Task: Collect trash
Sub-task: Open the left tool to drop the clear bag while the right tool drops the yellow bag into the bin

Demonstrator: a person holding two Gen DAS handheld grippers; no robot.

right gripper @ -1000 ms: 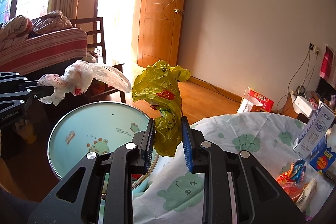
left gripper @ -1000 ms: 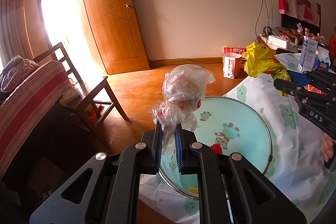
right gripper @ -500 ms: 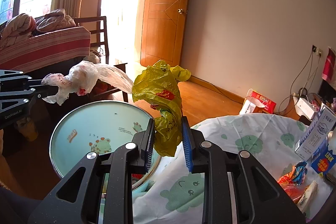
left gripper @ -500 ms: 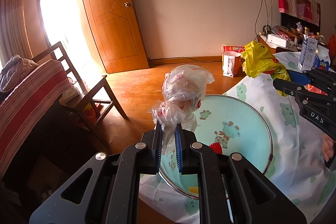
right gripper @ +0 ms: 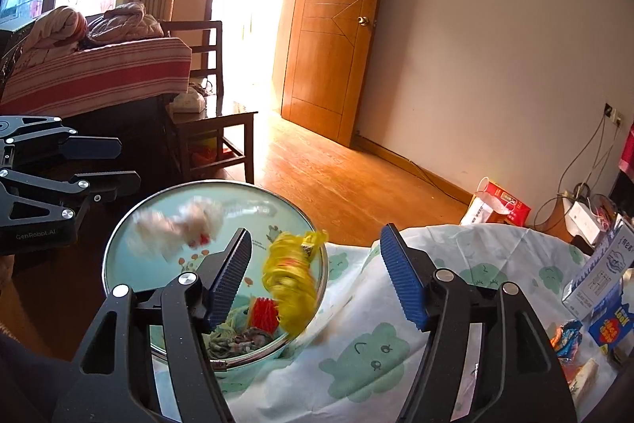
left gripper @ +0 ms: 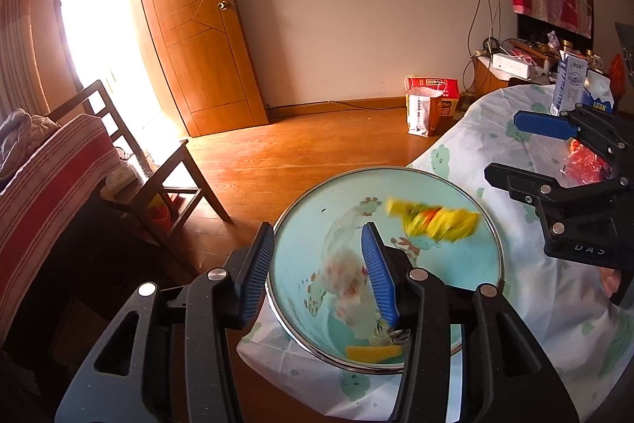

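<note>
A round light-blue bin with cartoon animals stands at the table edge; it also shows in the right wrist view. My left gripper is open above it, and a blurred clear plastic bag drops inside. My right gripper is open too, and a blurred yellow plastic bag falls at the bin's rim. The yellow bag and the right gripper show in the left wrist view. The clear bag and the left gripper show in the right wrist view.
The table has a white cloth with green cartoon prints. A milk carton and snack wrappers lie at its right. A wooden chair, a striped sofa and a paper bag stand on the wooden floor.
Both grippers opened and let go of their bags. The clear bag and the yellow bag are now falling into the bin.
</note>
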